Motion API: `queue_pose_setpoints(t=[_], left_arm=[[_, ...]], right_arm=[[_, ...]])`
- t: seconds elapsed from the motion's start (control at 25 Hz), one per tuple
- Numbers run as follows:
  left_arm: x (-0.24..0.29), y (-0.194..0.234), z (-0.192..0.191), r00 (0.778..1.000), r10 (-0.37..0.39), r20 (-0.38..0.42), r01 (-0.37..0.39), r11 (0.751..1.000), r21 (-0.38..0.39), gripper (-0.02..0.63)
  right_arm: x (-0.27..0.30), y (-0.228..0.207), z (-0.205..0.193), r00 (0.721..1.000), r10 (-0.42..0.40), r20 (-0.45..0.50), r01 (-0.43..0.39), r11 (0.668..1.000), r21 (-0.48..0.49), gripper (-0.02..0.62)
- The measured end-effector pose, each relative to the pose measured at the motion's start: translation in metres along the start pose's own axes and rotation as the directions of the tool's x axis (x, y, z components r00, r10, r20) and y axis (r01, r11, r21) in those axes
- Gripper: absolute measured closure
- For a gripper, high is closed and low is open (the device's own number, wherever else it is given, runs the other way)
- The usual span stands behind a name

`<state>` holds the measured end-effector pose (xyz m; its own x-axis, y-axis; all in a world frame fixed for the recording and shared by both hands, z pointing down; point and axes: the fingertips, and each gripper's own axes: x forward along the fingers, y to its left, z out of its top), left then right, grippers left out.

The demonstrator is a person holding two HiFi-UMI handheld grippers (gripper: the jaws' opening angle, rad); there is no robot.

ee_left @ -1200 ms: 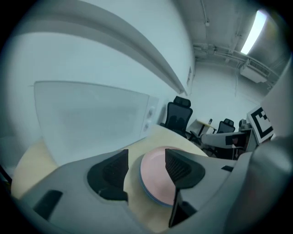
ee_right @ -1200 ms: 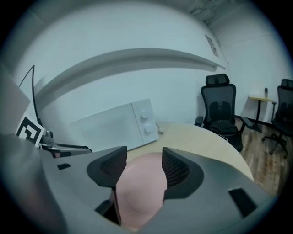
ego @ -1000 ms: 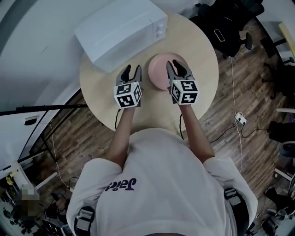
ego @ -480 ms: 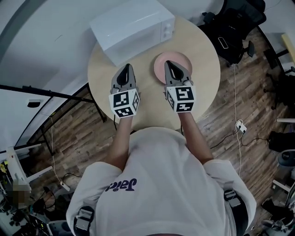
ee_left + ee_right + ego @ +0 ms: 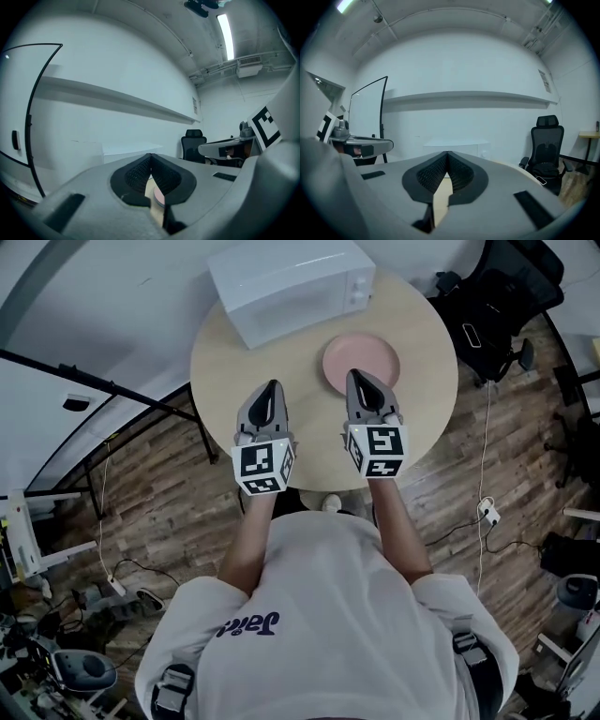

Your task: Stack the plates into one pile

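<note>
A pink plate pile (image 5: 361, 363) lies on the round wooden table (image 5: 225, 362), right of centre, in the head view. My left gripper (image 5: 273, 387) is held above the table's near left part, shut and empty. My right gripper (image 5: 358, 377) hovers just in front of the pink pile, also shut with nothing in it. In the left gripper view the jaws meet at the tip of the left gripper (image 5: 150, 157), and a sliver of the pink pile (image 5: 159, 197) shows below. The right gripper (image 5: 447, 154) likewise has its jaws pressed together over bare tabletop.
A white microwave (image 5: 291, 282) stands at the table's far side. A black office chair (image 5: 492, 306) sits to the right, beside cables on the wood floor (image 5: 487, 512). A dark stand bar (image 5: 94, 381) runs at the left.
Both grippers have drawn back toward me and risen away from the pink pile. Their jaws, open a second ago, have shut empty.
</note>
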<state>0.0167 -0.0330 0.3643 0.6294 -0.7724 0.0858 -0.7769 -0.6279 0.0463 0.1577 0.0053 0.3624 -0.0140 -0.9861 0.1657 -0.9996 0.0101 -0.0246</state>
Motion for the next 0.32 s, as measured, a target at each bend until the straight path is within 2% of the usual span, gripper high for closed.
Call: queue_pose_setpoints(t=[0.32], left_arm=[[-0.040,0.006,-0.039,0.998,0.020,-0.063,-0.021,0.999,-0.028,0.591]], right_arm=[[-0.012,0.045,-0.037,0.996,0.073,-0.058,-0.075,0.997,-0.023,0.581]])
